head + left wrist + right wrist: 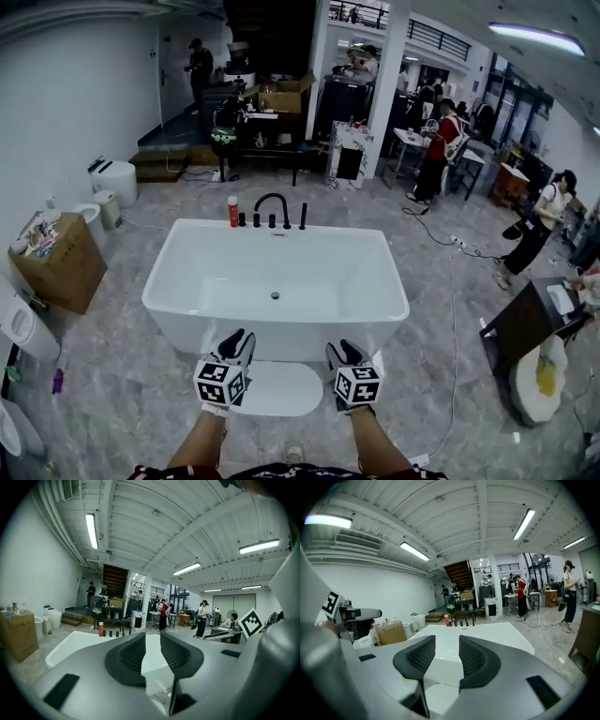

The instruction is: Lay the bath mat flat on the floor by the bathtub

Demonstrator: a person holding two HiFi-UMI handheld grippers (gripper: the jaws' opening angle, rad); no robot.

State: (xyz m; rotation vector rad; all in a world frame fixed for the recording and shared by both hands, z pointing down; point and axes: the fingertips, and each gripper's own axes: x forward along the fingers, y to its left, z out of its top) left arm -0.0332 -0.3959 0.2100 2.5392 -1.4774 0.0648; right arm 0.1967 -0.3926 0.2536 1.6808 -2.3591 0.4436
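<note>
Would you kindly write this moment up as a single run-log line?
bath mat: flat on floor by bathtub | left gripper: open, empty | right gripper: open, empty

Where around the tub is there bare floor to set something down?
Bare floor lies between the tub and the box on the left. A wider strip lies between the tub and the cable on the right. Behind the faucet it is open too. In front, the mat fills the spot, and toilets crowd the floor past the box.

Bright, even light from ceiling tube lamps (92,530); strong fisheye bending and dark corners; the near jaws look soft.
</note>
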